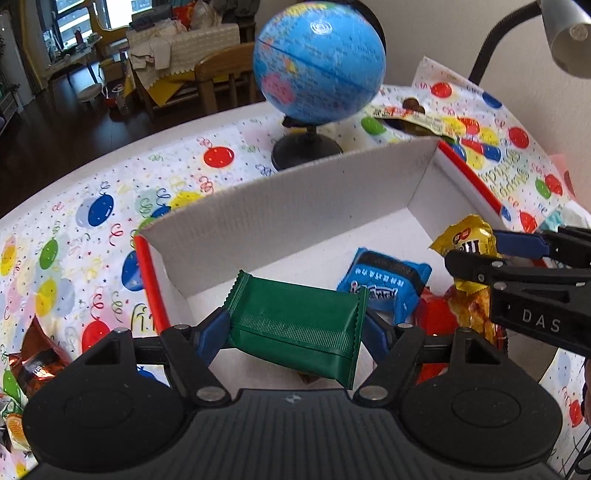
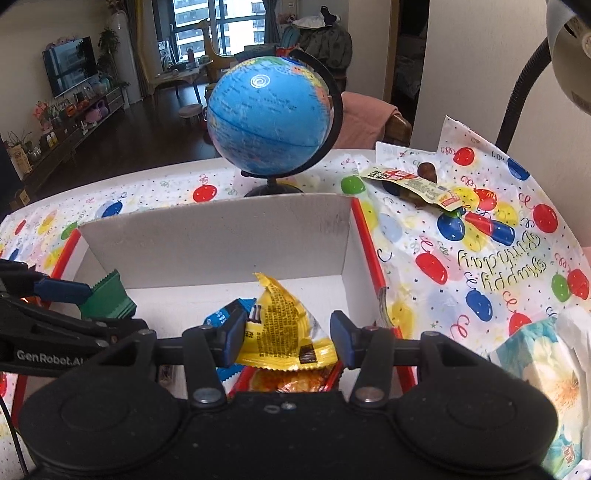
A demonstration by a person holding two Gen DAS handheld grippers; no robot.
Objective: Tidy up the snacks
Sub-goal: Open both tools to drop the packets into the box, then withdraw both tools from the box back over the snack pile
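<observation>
A: Snacks first: where do they sit, taking the white box (image 1: pixel 303 206) as the landmark?

B: A green packet (image 1: pixel 295 325) hangs over the box's near-left part, pinched at its two short ends by the left gripper (image 1: pixel 295 332); its jaws are set wide, both blue pads pressing on the wrapper; a yellow packet (image 2: pixel 284 328) is held above the box's near-right part by the right gripper (image 2: pixel 286 338); the jaws are partly closed, the left pad touching the wrapper, and whether the right pad touches it I cannot tell.

A: And inside the box?

B: A blue packet (image 1: pixel 388 284) lies on the box floor, just behind the green one; a red and orange wrapper (image 1: pixel 465 314) lies at the box's near-right corner, under the yellow packet; the far half of the floor is bare white card.

A: Around the box?

B: A globe (image 2: pixel 269 114) on a black stand is just behind the far wall; a flat sachet with brown sweets (image 2: pixel 417 184) lies beyond the far-right corner on the balloon-print cloth (image 2: pixel 480 258) that covers the tabletop; more wrappers, orange and brown (image 1: pixel 33 365), lie to the box's near left; a floral tissue pack (image 2: pixel 543 373) sits to its near right; a lamp head (image 1: pixel 569 33) on a black gooseneck hangs above the far-right side.
</observation>
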